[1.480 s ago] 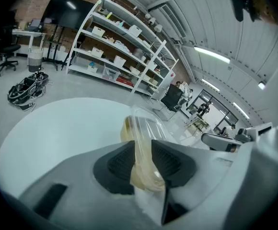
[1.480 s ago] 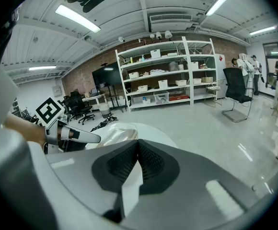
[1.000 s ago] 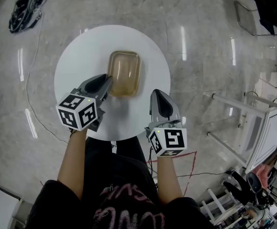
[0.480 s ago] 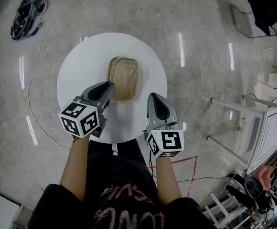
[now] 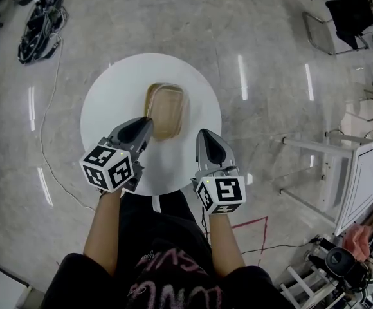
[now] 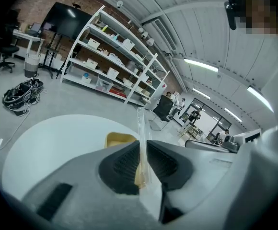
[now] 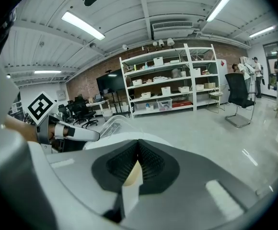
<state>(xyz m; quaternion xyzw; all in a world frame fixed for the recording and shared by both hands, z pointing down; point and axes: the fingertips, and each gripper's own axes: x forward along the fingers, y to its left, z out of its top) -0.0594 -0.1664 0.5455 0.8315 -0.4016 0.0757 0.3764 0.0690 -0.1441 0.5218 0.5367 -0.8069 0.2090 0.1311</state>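
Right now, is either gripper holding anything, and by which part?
Left gripper is shut on the clear lid at its near edge; right gripper is shut on nothing.

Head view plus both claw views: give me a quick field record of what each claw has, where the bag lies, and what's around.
left claw: shut on a thin upright edge of the clear bag
right claw: jaws together, nothing identifiable gripped; right of the bag, contact unclear
clear bag: tan contents, lying near the middle of the round white table
floor: cable bundle beyond the table
background: white shelving, black office chair
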